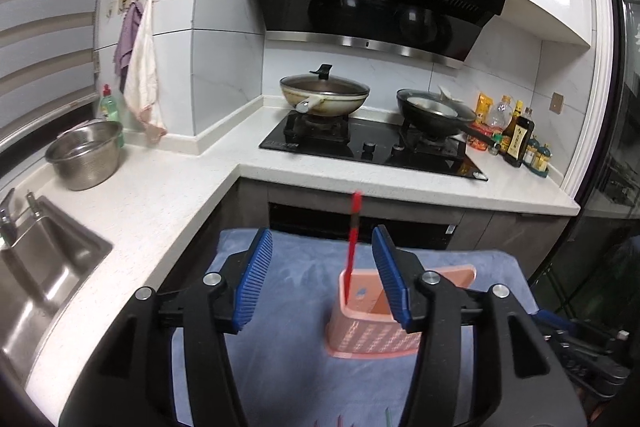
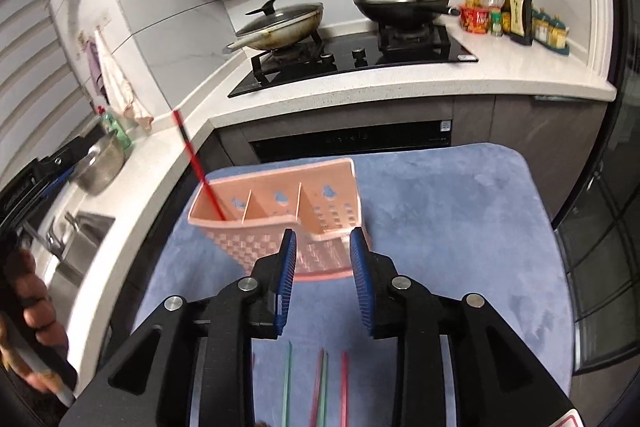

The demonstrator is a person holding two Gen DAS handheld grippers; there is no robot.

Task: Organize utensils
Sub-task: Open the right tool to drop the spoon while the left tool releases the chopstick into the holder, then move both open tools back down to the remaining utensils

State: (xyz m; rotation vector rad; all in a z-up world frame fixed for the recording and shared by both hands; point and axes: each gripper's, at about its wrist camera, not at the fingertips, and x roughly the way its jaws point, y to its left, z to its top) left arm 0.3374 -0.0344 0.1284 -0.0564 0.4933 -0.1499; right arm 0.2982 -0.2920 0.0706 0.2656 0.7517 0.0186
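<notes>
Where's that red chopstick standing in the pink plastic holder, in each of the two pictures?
Left wrist view: red chopstick stands at centre, between the open claw's blue pads.
Right wrist view: red chopstick leans at left of centre, in the holder's leftmost compartment.
Shared landmark: the pink slotted plastic holder.

A blue mat (image 2: 440, 211) carries a pink caddy (image 2: 280, 211) and loose chopsticks (image 2: 320, 383).

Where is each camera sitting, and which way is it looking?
Left wrist view: sits on the left tool, looking forward and down over the pink plastic utensil basket on the blue cloth, toward the stove; its open blue pads show.
Right wrist view: sits on the right tool, looking down at the same basket; its open pads and a hand show.
Both share the basket, the red chopstick standing in it, and the stove.
</notes>
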